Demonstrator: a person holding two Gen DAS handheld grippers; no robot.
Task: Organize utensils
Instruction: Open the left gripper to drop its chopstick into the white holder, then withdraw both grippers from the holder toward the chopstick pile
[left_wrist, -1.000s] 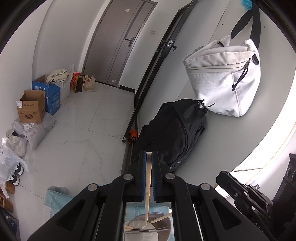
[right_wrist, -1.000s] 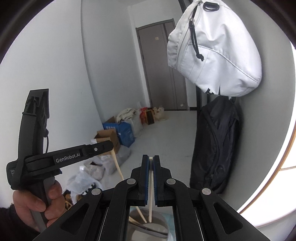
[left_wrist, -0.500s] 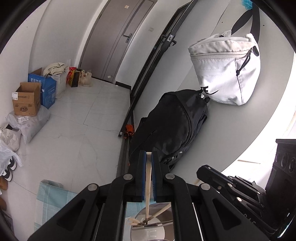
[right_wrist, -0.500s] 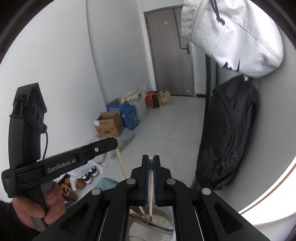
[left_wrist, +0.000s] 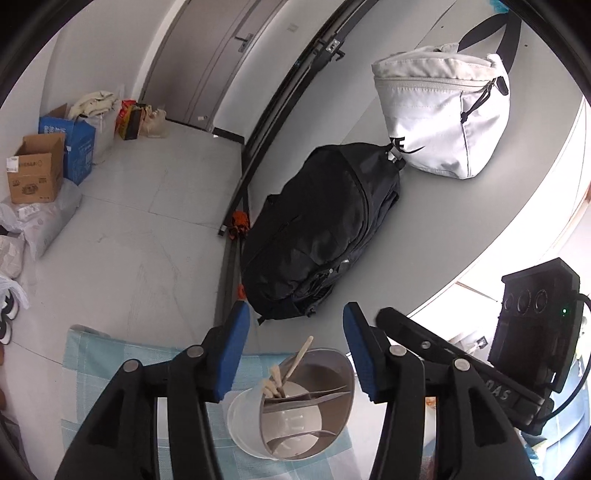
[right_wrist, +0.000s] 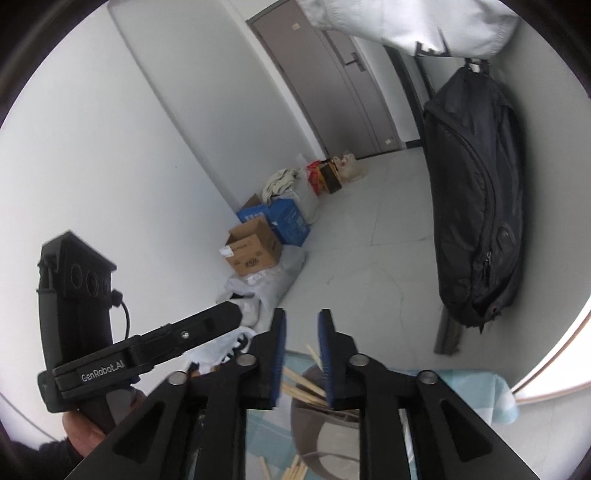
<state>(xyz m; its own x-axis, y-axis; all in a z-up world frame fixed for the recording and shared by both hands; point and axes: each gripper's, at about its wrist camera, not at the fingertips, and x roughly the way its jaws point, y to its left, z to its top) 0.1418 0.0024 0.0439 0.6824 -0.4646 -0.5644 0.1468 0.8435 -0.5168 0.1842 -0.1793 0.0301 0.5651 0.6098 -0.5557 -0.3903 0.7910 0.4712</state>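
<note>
Both grippers have let go since a second ago: each was clamped on a chopstick, and now the left gripper (left_wrist: 295, 347) and right gripper (right_wrist: 301, 354) have fingers apart and opening, nothing between them. Chopsticks (left_wrist: 291, 365) stand in the grey utensil holder (left_wrist: 332, 406) on the blue checked cloth (left_wrist: 110, 369) near the surface's far edge. Dropping-in looks finished; next comes fetching another utensil. Beyond lie a tiled floor, black backpack (left_wrist: 321, 232) and cardboard box (left_wrist: 33, 177).
</note>
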